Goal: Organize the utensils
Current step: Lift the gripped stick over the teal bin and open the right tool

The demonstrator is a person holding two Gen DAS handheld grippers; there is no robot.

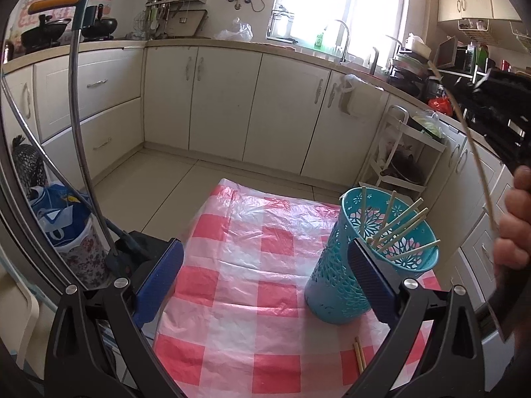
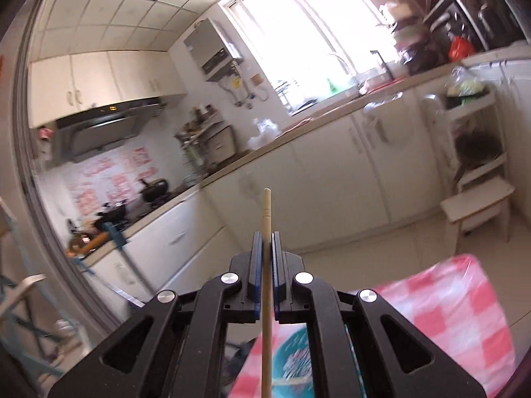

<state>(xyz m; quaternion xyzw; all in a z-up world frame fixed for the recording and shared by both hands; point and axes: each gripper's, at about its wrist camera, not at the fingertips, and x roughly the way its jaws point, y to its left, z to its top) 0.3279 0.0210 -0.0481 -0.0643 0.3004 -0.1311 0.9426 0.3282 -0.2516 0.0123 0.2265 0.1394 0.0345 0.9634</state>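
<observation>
A teal lattice utensil holder [image 1: 335,285] stands on the red-and-white checked tablecloth [image 1: 239,285] with several chopsticks [image 1: 403,224] leaning inside it. Two loose chopsticks [image 1: 359,354] lie on the cloth in front of it. My left gripper [image 1: 265,278] is open and empty, its right finger next to the holder. My right gripper [image 2: 265,242] is shut on one chopstick [image 2: 266,212], held high and tilted; that chopstick [image 1: 464,126] also shows in the left wrist view at the right. The holder [image 2: 292,361] shows below the right gripper.
Kitchen cabinets [image 1: 282,109] and a counter run along the back. A white shelf cart [image 1: 408,152] stands beyond the table's right corner. A floral cup with blue cloth [image 1: 73,232] and a dark handled tool [image 1: 79,132] are at the left.
</observation>
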